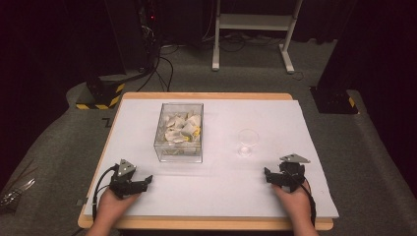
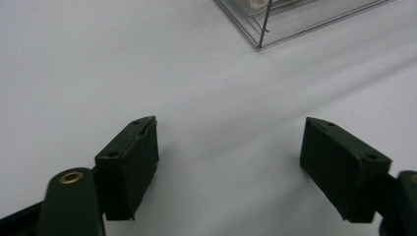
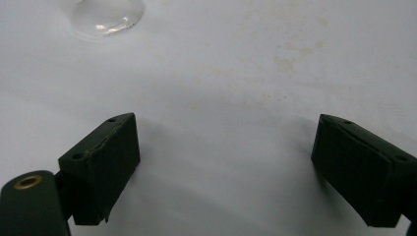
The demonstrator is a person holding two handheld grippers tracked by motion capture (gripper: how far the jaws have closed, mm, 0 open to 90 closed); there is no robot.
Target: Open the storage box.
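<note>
Bare white mat (image 1: pixel 221 189) between left hand-held gripper (image 1: pixel 143 181), right hand-held gripper (image 1: pixel 268 174), both released, box (image 1: pixel 179 132) beyond.

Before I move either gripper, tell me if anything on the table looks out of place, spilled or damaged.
Little stands out. The clear box and the small glass stand upright, apart, with nothing spilled. The one oddity: faint yellowish stains on the white table cover ahead of the right gripper.
</note>
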